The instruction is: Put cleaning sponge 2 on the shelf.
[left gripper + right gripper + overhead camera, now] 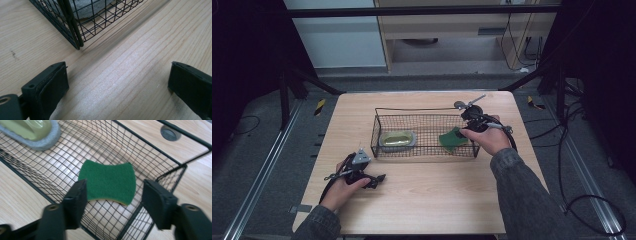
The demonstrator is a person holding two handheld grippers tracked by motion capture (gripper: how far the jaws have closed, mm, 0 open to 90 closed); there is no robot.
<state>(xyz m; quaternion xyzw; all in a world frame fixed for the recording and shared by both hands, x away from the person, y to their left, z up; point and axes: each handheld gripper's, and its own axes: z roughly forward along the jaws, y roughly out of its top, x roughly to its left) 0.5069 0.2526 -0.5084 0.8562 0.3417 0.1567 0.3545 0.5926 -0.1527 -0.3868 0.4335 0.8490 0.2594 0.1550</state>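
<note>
Right gripper view looks down between the jaws of the right tool, which stand parted with a clear gap on either side of the green rectangular scouring pad with a yellow sponge underside; neither pad of the tool presses on it, so the scourer lies free on the mesh floor of the black wire basket, near the basket's right-hand end. In the high view the same right tool hangs over that end of the basket, with the scourer just below it. The grey-rimmed oval scrubbing block with a pale olive-green top sits in the basket's left half, well apart from the scourer. The left tool rests low on the light wooden surface in front of the basket's near left corner, its jaws spread wide around nothing. Judged from this, the step in hand is the release of the scourer into the basket, and both cleaning items now lie inside. The next move would call for lifting the right tool straight up, clear of the wire rim, without catching the mesh or dragging the scourer along.
</note>
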